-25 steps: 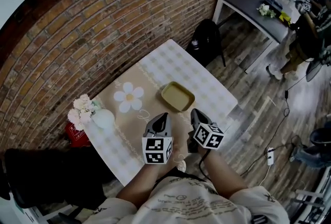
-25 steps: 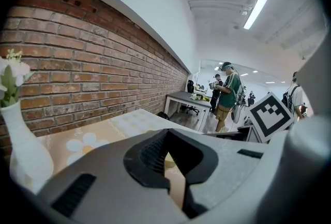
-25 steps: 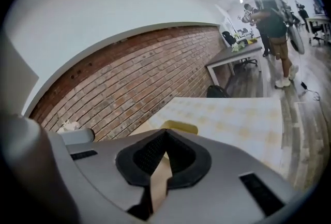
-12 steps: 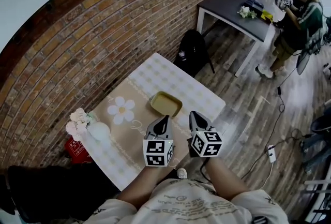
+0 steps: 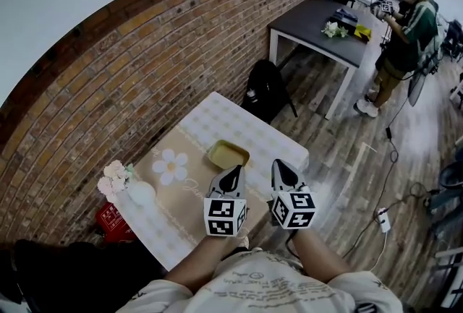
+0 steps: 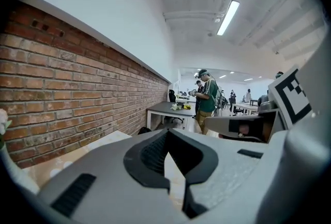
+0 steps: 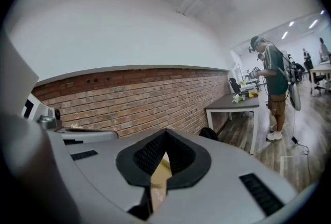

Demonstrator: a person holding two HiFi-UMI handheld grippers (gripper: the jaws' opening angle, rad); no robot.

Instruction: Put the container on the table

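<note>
The shallow olive-yellow container (image 5: 228,154) rests on the small table (image 5: 275,139), on the edge of a beige runner with a daisy print. Both grippers hover side by side above the table's near edge, short of the container and not touching it. My left gripper (image 5: 234,171) is shut and empty, and its own view shows the jaws (image 6: 166,133) meeting with nothing between them. My right gripper (image 5: 280,165) is also shut and empty (image 7: 165,134). Neither gripper view shows the container clearly.
A white vase of pale flowers (image 5: 132,186) stands at the table's left end, with a red box (image 5: 110,218) on the floor beside it. A black backpack (image 5: 265,87) leans by the brick wall. Farther off are a dark table (image 5: 318,22) and a person (image 5: 400,40). A power strip (image 5: 381,218) lies on the floor.
Both grippers have risen and drawn back from the table, staying shut. The container stays where it was on the table and now looks smaller and farther away.
</note>
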